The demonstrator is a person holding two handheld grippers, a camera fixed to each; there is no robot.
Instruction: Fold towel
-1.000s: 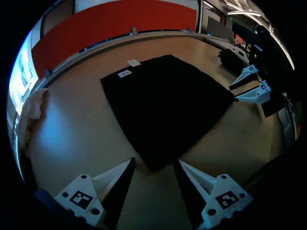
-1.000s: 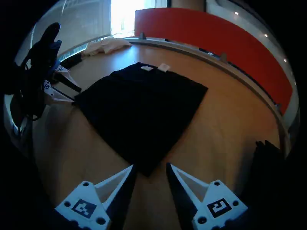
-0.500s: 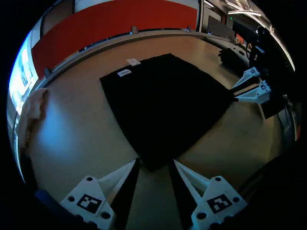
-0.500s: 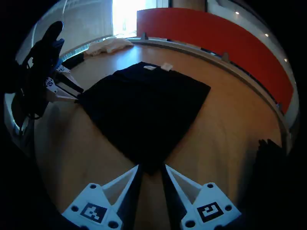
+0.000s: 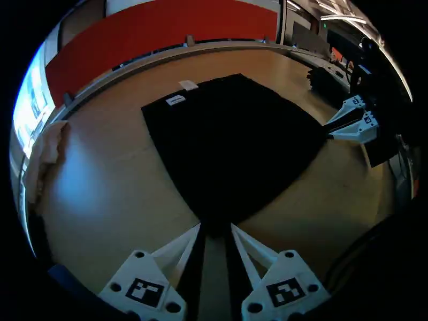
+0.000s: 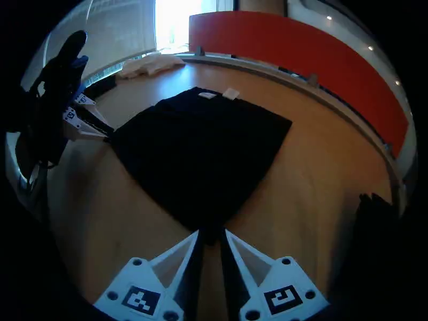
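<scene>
**Both jaws closing on the near towel corners, grasp almost made**

Change over the last second: both pairs of fingers have drawn in steadily, from wide apart to a narrow slit.

- Left gripper [image 5: 216, 229]: the tips now bracket the nearest corner of the flat black fabric towel [image 5: 230, 144]. The jaws are nearly together with the corner tip between them. Can't tell if the pads are actually biting the cloth yet.
- Right gripper [image 6: 211, 235]: same story on the adjacent near corner. The slit is even tighter and the corner sits in it. Contact pressure is not confirmable.
- Each view also shows the other gripper farther off, with its fingers converging on its own corner. That is consistent with the above.
- The towel lies spread flat on the light-brown wooden table [image 5: 107, 176] and hasn't shifted or lifted. Its small white sewn label [image 5: 175, 99] is at the far edge.
- A crumpled beige cloth [image 5: 48, 155] sits well apart at the table edge and is not in play.

Judgement: this is the grasp phase of the first fold. No fold has been made yet. Once both jaws clamp, the likely next move is to lift both corners and carry them over to the far edge. The risk is a thin-cloth pinch that catches only the very tip, so a corner could slip on lift.
</scene>
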